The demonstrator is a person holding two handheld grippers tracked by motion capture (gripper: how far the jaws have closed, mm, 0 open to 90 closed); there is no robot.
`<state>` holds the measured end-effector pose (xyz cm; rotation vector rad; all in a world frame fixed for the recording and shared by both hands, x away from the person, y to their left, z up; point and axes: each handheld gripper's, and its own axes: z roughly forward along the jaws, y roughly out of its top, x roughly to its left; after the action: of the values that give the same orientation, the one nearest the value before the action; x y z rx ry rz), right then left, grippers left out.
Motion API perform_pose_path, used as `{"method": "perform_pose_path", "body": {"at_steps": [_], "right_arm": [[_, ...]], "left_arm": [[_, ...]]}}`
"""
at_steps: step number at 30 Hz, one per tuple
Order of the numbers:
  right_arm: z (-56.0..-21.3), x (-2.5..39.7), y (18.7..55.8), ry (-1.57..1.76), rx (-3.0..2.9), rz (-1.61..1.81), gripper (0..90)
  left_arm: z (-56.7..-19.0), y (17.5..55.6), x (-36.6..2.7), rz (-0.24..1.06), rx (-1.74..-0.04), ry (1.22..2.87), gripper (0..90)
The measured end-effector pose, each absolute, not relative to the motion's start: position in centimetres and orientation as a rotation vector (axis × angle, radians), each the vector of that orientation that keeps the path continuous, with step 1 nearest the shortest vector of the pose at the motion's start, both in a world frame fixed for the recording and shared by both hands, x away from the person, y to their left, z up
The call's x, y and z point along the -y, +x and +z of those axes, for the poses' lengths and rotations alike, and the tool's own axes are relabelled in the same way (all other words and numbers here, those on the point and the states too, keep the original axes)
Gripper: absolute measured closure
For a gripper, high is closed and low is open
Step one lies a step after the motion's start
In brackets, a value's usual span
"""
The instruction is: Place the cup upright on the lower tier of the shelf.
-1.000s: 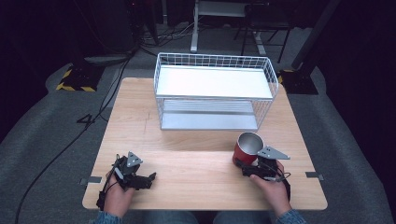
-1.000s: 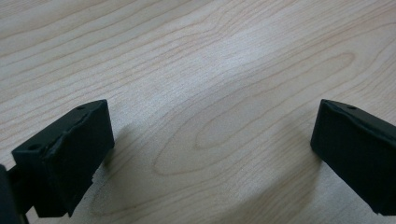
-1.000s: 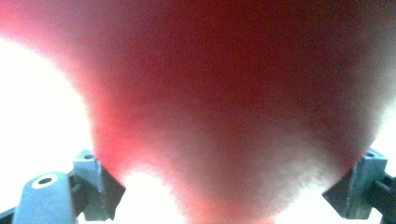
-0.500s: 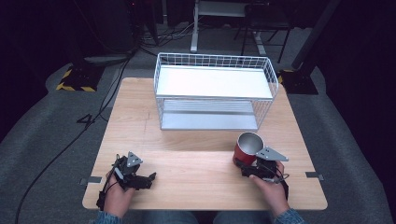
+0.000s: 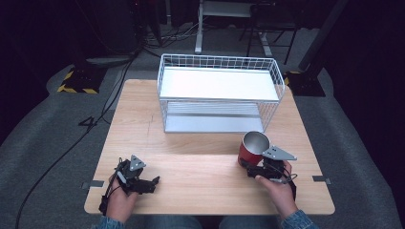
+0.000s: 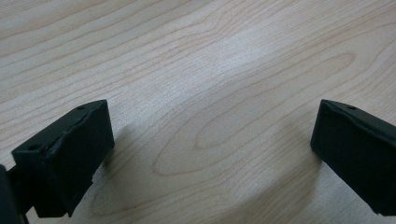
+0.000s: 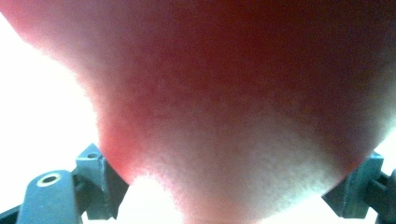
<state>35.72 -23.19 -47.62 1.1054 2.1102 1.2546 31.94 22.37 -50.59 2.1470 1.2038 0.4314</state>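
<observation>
Right hand-held gripper (image 5: 249, 168) clamps red metal cup (image 5: 253, 148) at desk's 4 o'clock, unshelved; left hand-held gripper (image 5: 152, 182) wide open, empty.

We see the tabletop (image 5: 205, 162) evenly lit amid dark surroundings. In the right gripper view the red cup (image 7: 224, 102) is a close blur against blown-out white glare; soft shadows trail the left tool (image 6: 210, 154).

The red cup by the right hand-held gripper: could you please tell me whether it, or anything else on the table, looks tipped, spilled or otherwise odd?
Nothing stands out. The red cup stands upright on the wooden table, between the jaws of the right hand-held gripper, with no spill around it. The white wire basket sits squarely behind. The left hand-held gripper rests open on bare wood.
</observation>
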Motion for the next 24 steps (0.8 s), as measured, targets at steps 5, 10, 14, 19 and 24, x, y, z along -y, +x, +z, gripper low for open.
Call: {"method": "perform_pose_path", "body": {"at_steps": [5, 10, 14, 19, 24], "right_arm": [[-47.0, 22.9, 36.4, 1.125, -2.115, 1.268, 17.2], [-46.0, 22.2, 37.7, 1.126, -2.121, 1.26, 17.2], [-45.4, 21.5, 38.7, 1.127, -2.124, 1.263, 17.2], [-44.9, 20.5, 40.1, 1.122, -2.129, 1.265, 17.2], [-44.6, 19.4, 41.4, 1.113, -2.136, 1.259, 17.2]], "left_arm": [[-50.6, 31.9, -22.4, 0.432, -1.204, 2.146, 0.0], [-50.6, 31.9, -22.4, 0.433, -1.204, 2.145, 0.0], [-50.6, 31.9, -22.4, 0.433, -1.204, 2.145, 0.0], [-50.6, 31.9, -22.2, 0.446, -1.227, 2.13, 0.0], [-50.6, 31.9, -22.2, 0.447, -1.228, 2.13, 0.0]]}}
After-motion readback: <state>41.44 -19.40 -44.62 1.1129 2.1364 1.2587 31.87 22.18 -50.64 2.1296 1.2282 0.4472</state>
